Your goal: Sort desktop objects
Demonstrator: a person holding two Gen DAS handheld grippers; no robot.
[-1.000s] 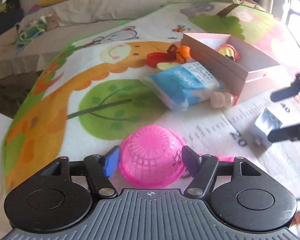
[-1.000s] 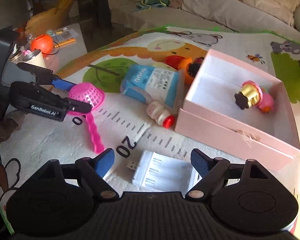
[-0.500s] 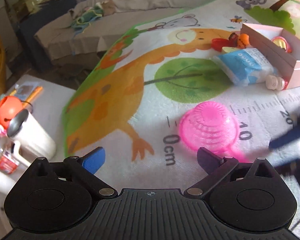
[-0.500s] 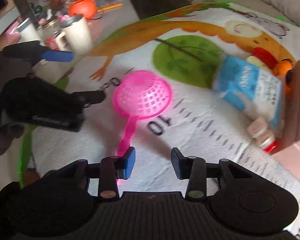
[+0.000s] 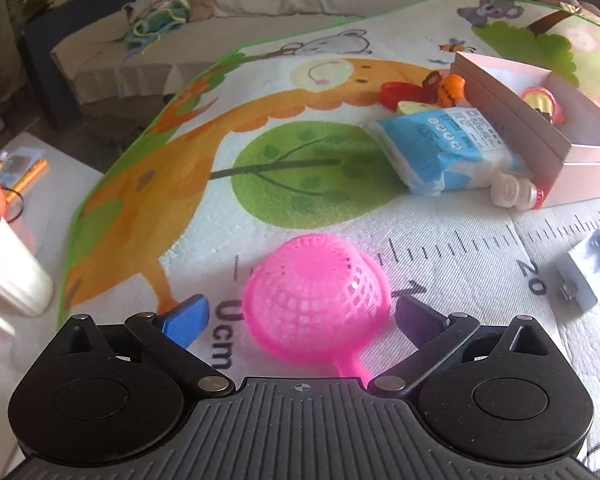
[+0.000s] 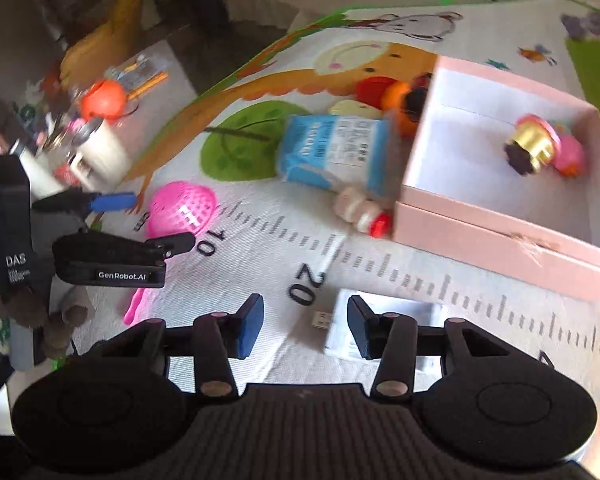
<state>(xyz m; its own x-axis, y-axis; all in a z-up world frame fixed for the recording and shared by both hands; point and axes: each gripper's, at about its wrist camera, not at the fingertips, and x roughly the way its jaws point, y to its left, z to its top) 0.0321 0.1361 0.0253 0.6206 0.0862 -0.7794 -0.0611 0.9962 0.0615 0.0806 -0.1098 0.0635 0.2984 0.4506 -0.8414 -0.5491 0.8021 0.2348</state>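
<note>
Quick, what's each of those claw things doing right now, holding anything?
Left gripper: open, straddling the pink strainer, not clamped on it.
Right gripper: open, empty, above the white charger.

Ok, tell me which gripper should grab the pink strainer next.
Left. The left gripper is open with the pink strainer sitting dome-up between its fingers, so it probably only needs to close. The right gripper is open over the white USB charger, away from the strainer.
</note>
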